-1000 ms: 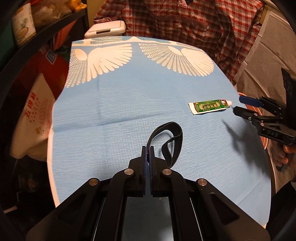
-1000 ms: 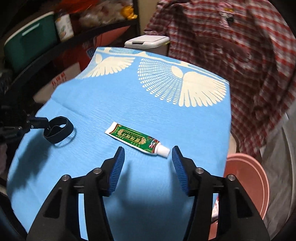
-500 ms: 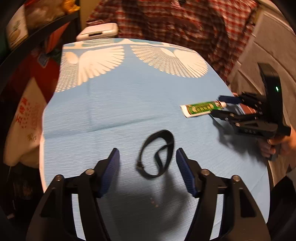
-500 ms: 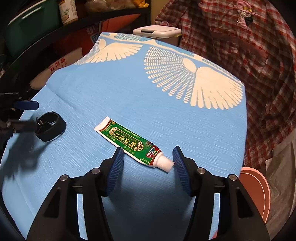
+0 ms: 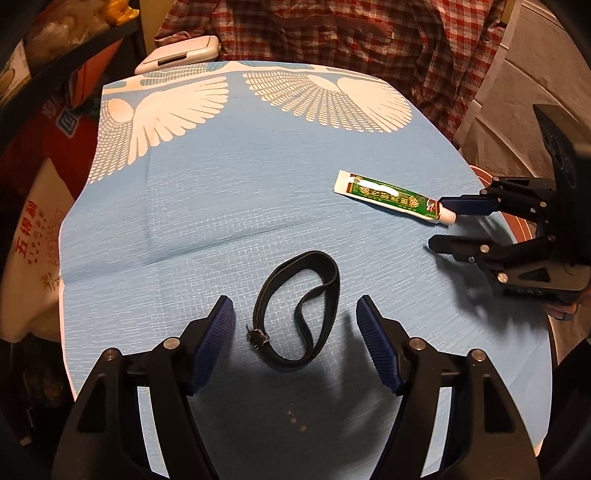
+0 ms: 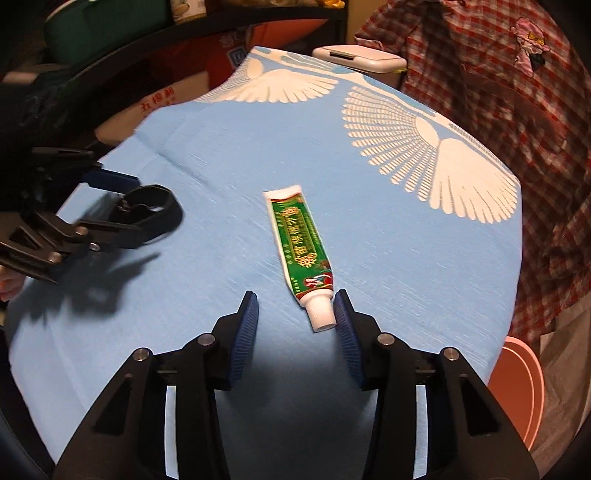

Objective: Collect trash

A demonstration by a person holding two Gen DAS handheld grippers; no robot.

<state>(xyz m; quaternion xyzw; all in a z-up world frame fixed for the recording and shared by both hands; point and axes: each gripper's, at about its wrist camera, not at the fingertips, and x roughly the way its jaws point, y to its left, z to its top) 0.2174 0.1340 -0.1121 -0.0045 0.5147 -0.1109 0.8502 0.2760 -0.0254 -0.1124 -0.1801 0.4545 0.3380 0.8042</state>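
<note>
Left wrist view low over the bench (image 5: 229,206), facing the plaid shirt (image 5: 332,29) at frame top, right wrist view close from the opposite edge, both sharing tube (image 5: 391,197) and band (image 5: 299,325).

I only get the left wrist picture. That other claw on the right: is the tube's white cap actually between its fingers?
Observer: Yes. In the right wrist view the green-and-white tube lies cap-first between the open fingers of the right gripper, cap close beside the right-hand pad; I cannot tell if they touch.
Operator: Anything nearby to drop it in?
Observer: A pink basin sits below the table edge, right of that gripper.
Operator: Anything special about the checked shirt behind the table?
Observer: The plaid shirt has a pink cartoon patch that your view misses.
</note>
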